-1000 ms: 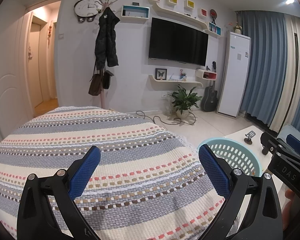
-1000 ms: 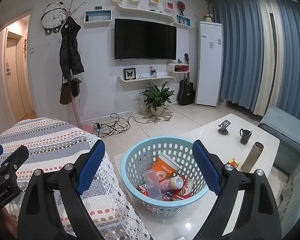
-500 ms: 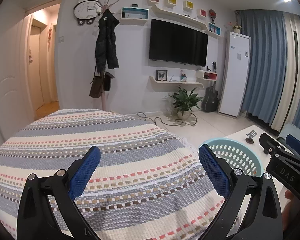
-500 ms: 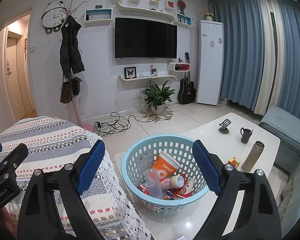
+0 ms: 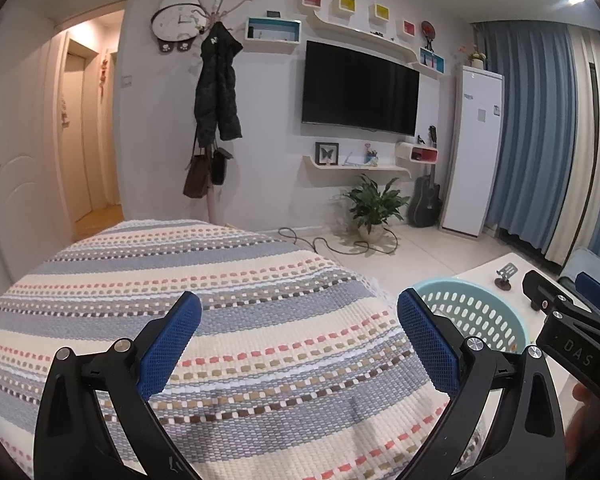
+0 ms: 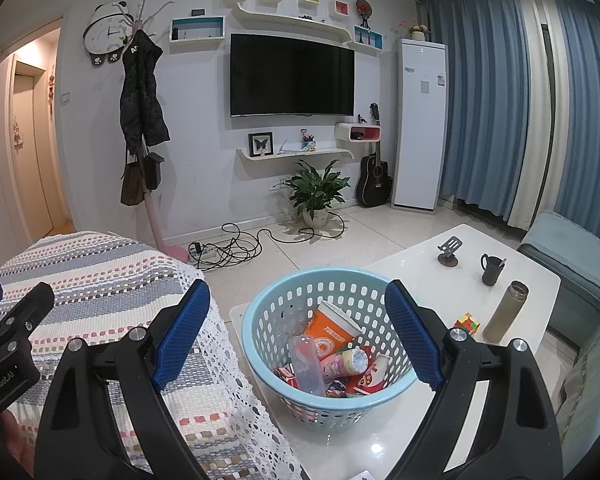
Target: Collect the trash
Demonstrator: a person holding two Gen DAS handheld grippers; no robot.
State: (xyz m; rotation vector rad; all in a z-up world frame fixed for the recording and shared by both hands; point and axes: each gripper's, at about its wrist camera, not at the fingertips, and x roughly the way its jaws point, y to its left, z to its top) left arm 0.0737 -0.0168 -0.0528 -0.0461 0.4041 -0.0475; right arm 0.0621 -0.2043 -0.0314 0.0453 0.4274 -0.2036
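Note:
A light blue perforated basket (image 6: pixel 284 304) stands on the white coffee table (image 6: pixel 440 280). It holds trash: an orange paper cup (image 6: pixel 332 330), a clear plastic bottle (image 6: pixel 306 364), a small pink bottle (image 6: pixel 346 362) and wrappers. My right gripper (image 6: pixel 296 332) is open and empty above and in front of the basket. My left gripper (image 5: pixel 298 340) is open and empty over the striped knitted cover (image 5: pixel 220 280). The basket rim (image 5: pixel 476 288) shows at the right of the left wrist view.
On the table stand a dark mug (image 6: pixel 492 268), a metal flask (image 6: pixel 504 312), a puzzle cube (image 6: pixel 467 322) and a phone stand (image 6: pixel 448 252). Cables (image 6: pixel 236 248) lie on the floor by a potted plant (image 6: pixel 318 196). A grey-blue sofa (image 6: pixel 572 256) is at right.
Both grippers have drifted slightly back and up; the views shift a little. Both stay open and empty. The basket has not moved.

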